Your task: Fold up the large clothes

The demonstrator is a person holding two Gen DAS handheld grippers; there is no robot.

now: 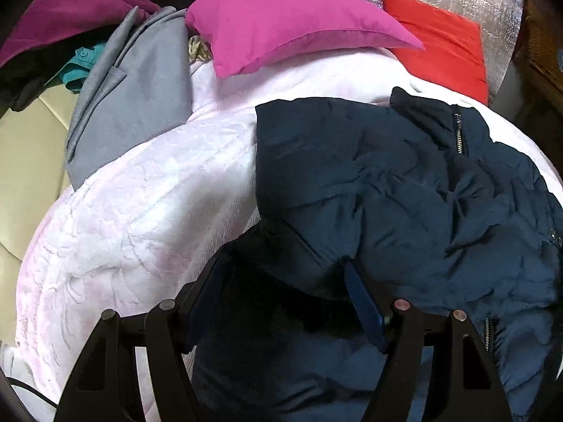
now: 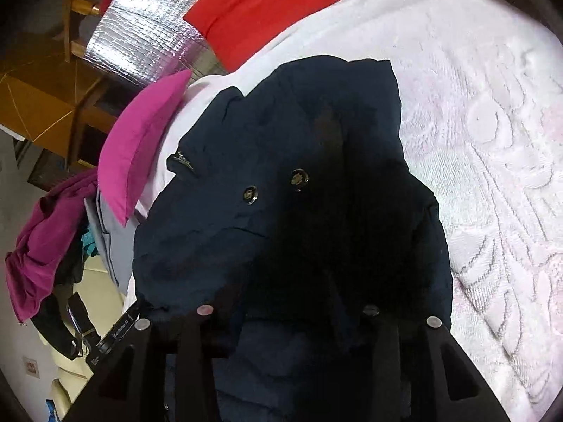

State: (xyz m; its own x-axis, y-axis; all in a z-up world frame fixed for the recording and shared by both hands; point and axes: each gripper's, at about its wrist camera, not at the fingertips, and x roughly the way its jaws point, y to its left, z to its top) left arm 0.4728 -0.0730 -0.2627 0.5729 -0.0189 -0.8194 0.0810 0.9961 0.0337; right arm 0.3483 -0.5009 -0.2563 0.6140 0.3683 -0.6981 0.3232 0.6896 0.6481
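my left tongs [image 1: 281, 281] were clamped on the navy jacket [image 1: 404, 190], right tongs [image 2: 288, 309] clamped on it too, over the pink blanket [image 1: 140, 211].

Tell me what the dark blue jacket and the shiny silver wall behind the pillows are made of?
The dark blue jacket looks like smooth woven synthetic shell over soft padding: puffy, quilted wrinkles. The silver wall looks like metallic foil sheeting: a shiny, crinkled grid pattern. Neither is certain.
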